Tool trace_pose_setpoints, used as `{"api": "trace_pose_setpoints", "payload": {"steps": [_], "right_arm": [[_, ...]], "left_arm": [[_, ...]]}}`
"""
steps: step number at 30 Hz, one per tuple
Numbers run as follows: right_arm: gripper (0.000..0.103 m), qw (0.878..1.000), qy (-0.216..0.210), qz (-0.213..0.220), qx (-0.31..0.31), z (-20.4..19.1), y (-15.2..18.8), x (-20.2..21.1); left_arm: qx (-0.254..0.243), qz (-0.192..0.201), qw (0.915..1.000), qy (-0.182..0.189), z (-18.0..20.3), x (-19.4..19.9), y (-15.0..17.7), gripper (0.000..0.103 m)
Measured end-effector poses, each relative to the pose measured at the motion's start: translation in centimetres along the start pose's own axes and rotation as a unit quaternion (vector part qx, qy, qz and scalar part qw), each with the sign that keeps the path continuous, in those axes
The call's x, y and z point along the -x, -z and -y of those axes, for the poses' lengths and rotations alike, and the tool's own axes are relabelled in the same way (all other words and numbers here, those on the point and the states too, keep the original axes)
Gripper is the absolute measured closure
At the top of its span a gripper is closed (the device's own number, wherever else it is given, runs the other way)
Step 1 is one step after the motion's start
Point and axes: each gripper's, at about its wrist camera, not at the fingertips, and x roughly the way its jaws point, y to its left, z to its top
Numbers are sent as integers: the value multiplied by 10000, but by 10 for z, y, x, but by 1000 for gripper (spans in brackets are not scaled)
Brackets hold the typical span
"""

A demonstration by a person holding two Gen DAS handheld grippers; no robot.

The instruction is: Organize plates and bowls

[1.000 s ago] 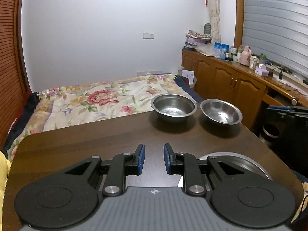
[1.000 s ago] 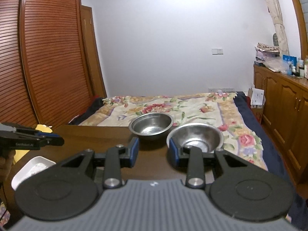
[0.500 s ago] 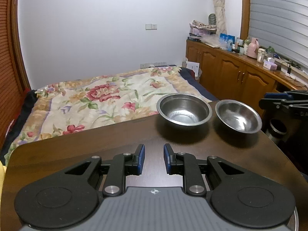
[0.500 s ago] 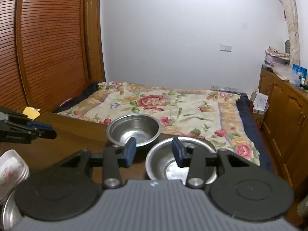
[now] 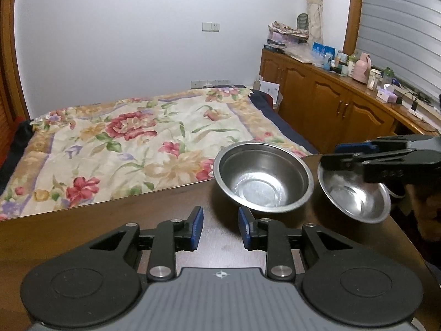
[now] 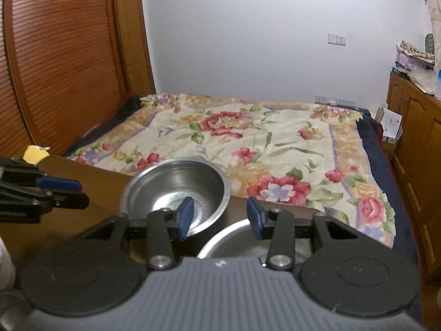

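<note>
My right gripper (image 6: 220, 218) hangs over the near bowl (image 5: 355, 193), jaws wide, empty. Left gripper (image 5: 220, 229) jaws narrow, empty, farther off.

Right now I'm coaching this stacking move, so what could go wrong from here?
1. The shallower steel bowl sits near the dark wooden table edge, so a nudge from the open right gripper might tip it off.
2. It could clang against the deeper steel bowl close beside it.
</note>
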Motion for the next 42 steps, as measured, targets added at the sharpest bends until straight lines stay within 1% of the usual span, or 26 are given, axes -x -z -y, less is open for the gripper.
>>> {"api": "trace_pose_setpoints", "payload": {"steps": [5,12,19,22,25,26,31,32,34,39,42], "right_arm": [[59,9998,-41,-161,-99,4,-3,-18],[59,9990,-198,-350,-183,4,-9,-34],[60,9983,-344,-448,-165,-1,-11,-39],[62,9977,-410,-509,-165,-3,-10,-41],[62,9973,-453,-556,-149,-5,-10,-42],[63,9971,-471,-571,-150,-5,-10,-43],[75,9955,-569,-715,-247,-4,-7,-49],[76,9952,-595,-737,-257,-4,-7,-50],[78,9945,-666,-758,-281,-6,-6,-50],[83,9942,-694,-767,-294,-7,-7,-48],[85,9943,-718,-736,-289,-10,-8,-43]], "left_arm": [[91,1,10000,30,-5,-17,-5,70],[225,34,9996,147,-9,-26,-14,70],[399,-151,9985,339,-12,-46,-18,70],[528,-166,9976,415,-17,-49,-18,69],[560,-203,9974,407,-17,-51,-18,69],[559,-218,9974,401,-17,-52,-18,69],[611,-318,9965,470,-17,-56,-16,69],[626,-352,9963,477,-17,-56,-16,70],[627,-403,9959,509,-18,-57,-15,75],[633,-442,9961,436,-19,-51,-14,81],[592,-421,9966,402,-20,-44,-14,83]]}}
